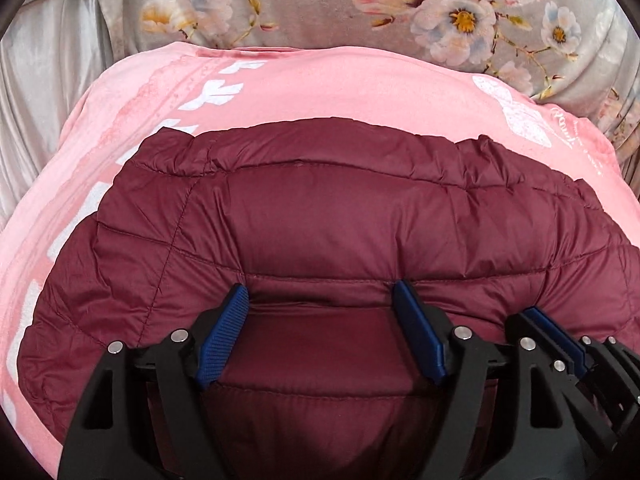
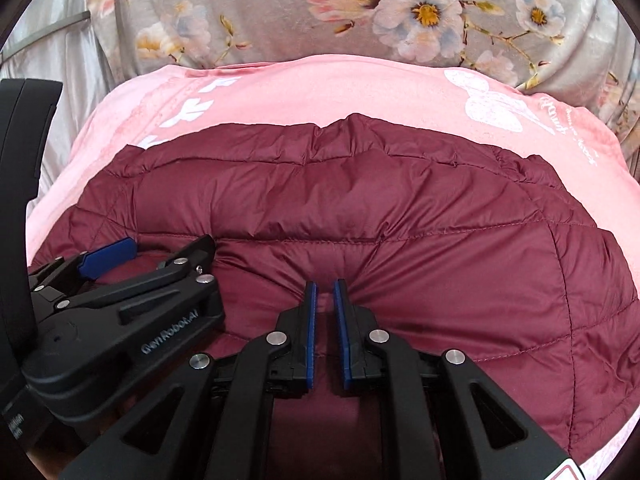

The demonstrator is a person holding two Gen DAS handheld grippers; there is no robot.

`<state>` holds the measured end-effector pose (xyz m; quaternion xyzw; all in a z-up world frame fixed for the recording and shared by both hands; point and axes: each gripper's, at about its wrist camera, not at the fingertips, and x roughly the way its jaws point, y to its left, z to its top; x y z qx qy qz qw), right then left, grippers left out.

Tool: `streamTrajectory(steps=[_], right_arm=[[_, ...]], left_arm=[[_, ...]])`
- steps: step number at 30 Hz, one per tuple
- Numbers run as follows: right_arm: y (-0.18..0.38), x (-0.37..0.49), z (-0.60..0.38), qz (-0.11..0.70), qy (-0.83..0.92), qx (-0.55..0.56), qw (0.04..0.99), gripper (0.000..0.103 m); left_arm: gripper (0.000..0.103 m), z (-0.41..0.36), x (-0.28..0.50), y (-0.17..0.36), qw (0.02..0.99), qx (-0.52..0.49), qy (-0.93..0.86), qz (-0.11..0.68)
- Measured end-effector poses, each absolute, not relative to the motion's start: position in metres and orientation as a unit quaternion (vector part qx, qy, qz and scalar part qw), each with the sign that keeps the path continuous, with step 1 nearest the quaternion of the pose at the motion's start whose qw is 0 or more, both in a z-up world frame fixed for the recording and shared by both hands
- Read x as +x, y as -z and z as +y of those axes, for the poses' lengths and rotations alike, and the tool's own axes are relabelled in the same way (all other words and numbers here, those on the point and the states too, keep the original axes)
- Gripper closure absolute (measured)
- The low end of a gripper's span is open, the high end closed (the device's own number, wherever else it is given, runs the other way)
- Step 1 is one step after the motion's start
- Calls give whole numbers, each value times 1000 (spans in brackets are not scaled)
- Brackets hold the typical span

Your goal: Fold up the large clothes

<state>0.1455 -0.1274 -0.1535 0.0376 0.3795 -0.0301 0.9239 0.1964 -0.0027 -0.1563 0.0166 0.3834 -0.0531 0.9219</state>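
A maroon quilted puffer jacket [image 1: 340,208] [image 2: 400,220] lies spread on a pink printed sheet [image 1: 320,80] [image 2: 340,92]. My left gripper [image 1: 320,288] is open at the jacket's near edge, its blue pads wide apart, and a flat panel of jacket lies between them. Seen from the right wrist, the left gripper [image 2: 172,242] rests on the jacket's left part. Close beside it on the right, my right gripper [image 2: 325,282] [image 1: 530,314] has its pads almost together. They pinch the jacket, and creases run in towards the tips. The nearest strip of the jacket is hidden under both grippers.
The pink sheet lies on a grey floral bedcover [image 1: 320,8] [image 2: 300,20] that fills the far side. Silvery satin cloth [image 1: 40,80] hangs at the left. A black housing [image 2: 24,160] stands at the left edge of the right wrist view.
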Motion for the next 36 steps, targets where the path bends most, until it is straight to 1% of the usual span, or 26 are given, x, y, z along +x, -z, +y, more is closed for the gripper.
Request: streamTrajectory(steps=[30, 33, 36], right_arm=[[153, 146, -127, 383, 34, 34, 922, 90], [153, 146, -127, 383, 35, 34, 922, 90], [153, 146, -126, 384, 36, 32, 922, 90]], left_arm=[[28, -9, 198, 161, 923, 36, 42, 381], [27, -9, 197, 160, 923, 37, 40, 381], [21, 2, 193, 157, 923, 18, 50, 381]])
